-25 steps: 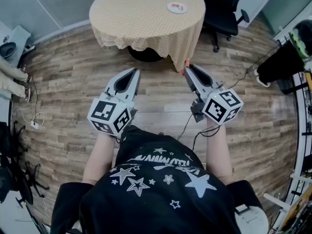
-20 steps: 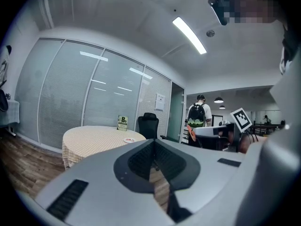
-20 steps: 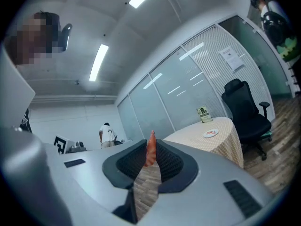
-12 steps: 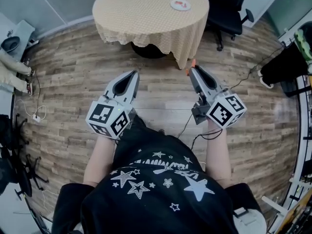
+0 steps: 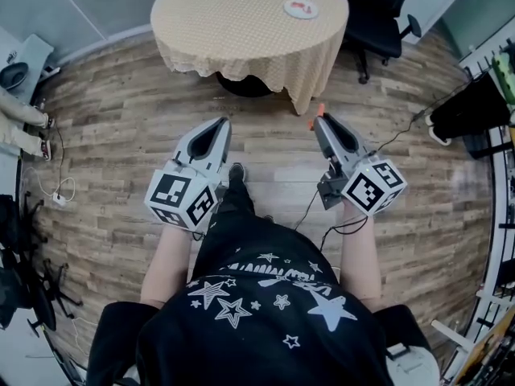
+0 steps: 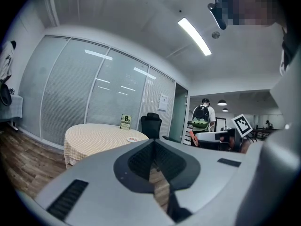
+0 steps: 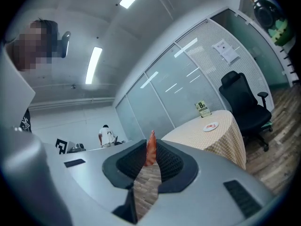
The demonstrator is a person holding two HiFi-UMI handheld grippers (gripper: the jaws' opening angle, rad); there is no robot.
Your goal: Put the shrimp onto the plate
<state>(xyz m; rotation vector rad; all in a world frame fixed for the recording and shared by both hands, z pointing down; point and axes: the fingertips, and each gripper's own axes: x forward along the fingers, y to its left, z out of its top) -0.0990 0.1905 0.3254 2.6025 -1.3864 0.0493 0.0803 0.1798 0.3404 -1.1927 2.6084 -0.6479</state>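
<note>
An orange shrimp point(image 7: 151, 150) sticks up between the jaws of my right gripper point(image 7: 151, 158), which is shut on it; in the head view the shrimp point(image 5: 317, 115) shows at the tip of that gripper point(image 5: 320, 122). My left gripper point(image 5: 222, 124) is shut and holds nothing, as the left gripper view point(image 6: 153, 150) confirms. A white plate point(image 5: 301, 8) with red marks sits on the far right of a round table with a checked cloth point(image 5: 241, 22), well ahead of both grippers. The plate point(image 7: 211, 126) also appears in the right gripper view.
A black office chair point(image 5: 385, 14) stands right of the table. Wood plank floor point(image 5: 121, 127) lies between me and the table. A cable point(image 5: 56, 203) and black stands point(image 5: 24, 288) sit at the left edge; a dark bag point(image 5: 471, 103) lies at right. A person with a backpack point(image 6: 202, 117) stands far off.
The view has shifted slightly as I step forward; a shoe now shows between the grippers. Both grippers keep their pose, the right still holding the shrimp.
</note>
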